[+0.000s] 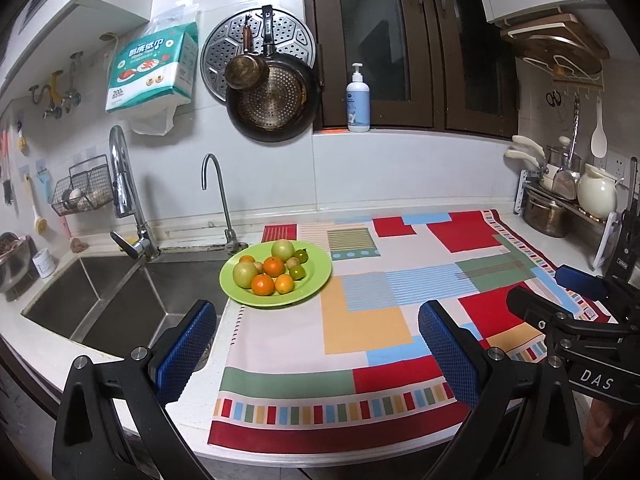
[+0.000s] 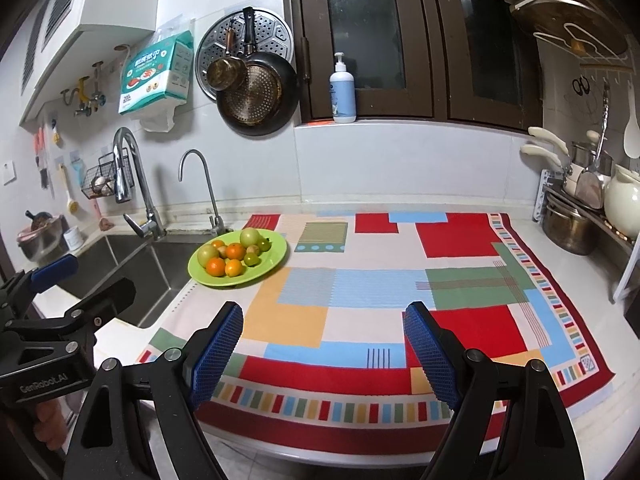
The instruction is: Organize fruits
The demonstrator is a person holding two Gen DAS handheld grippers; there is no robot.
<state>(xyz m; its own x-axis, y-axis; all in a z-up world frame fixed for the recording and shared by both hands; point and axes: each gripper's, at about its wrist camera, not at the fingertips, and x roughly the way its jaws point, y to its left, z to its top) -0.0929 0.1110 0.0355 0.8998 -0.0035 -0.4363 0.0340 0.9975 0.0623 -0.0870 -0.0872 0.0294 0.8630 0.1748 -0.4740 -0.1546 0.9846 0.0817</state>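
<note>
A green plate point(image 1: 316, 276) point(image 2: 276, 258) stands at the far left of a colourful patterned cloth point(image 1: 360, 332) point(image 2: 360, 292), beside the sink. It holds several fruits: oranges point(image 1: 263, 284) point(image 2: 216, 267), pale green round fruits point(image 1: 283, 249) point(image 2: 250, 235) and small green ones point(image 1: 297, 271) point(image 2: 251, 259). My left gripper point(image 1: 318, 330) is open and empty, low over the cloth's near part, in front of the plate. My right gripper point(image 2: 324, 334) is open and empty over the cloth's near middle, right of the plate. Each gripper also shows at the edge of the other's view.
A steel double sink point(image 1: 120, 296) point(image 2: 132, 264) with two faucets point(image 1: 124, 184) lies left of the plate. Pans point(image 1: 272, 96) hang on the tiled wall. A soap bottle point(image 1: 357, 100) stands on the window ledge. A rack with pots and a white jug point(image 1: 596, 194) is at the right.
</note>
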